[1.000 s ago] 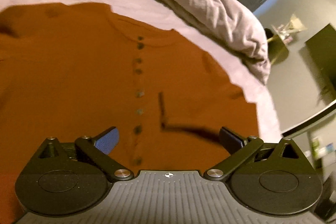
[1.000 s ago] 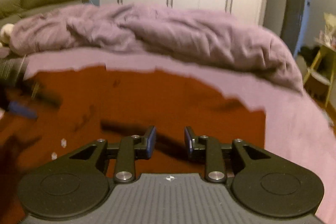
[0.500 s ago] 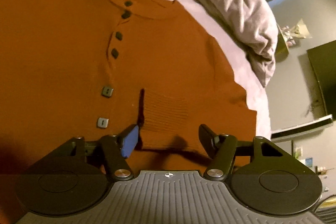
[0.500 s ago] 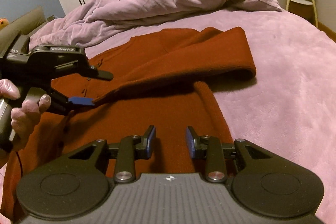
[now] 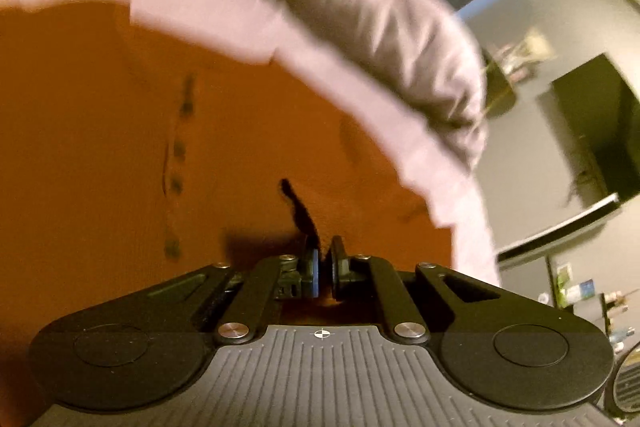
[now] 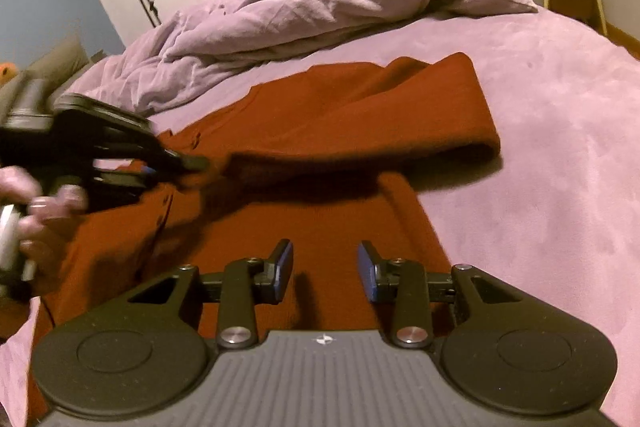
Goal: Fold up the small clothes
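Left gripper pinched tight on rust cardigan fabric between its pads. Right gripper jaws apart, just opened wider, empty, cardigan below.

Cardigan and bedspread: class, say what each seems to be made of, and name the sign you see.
Cardigan: probably a soft knit, wool or cotton; matte rust surface, thick rolled fold, faint ribbing near the hem.
Bedspread: apparently plush fleece or velour; matte lilac nap with mottled brush marks. Fibre cannot be told.
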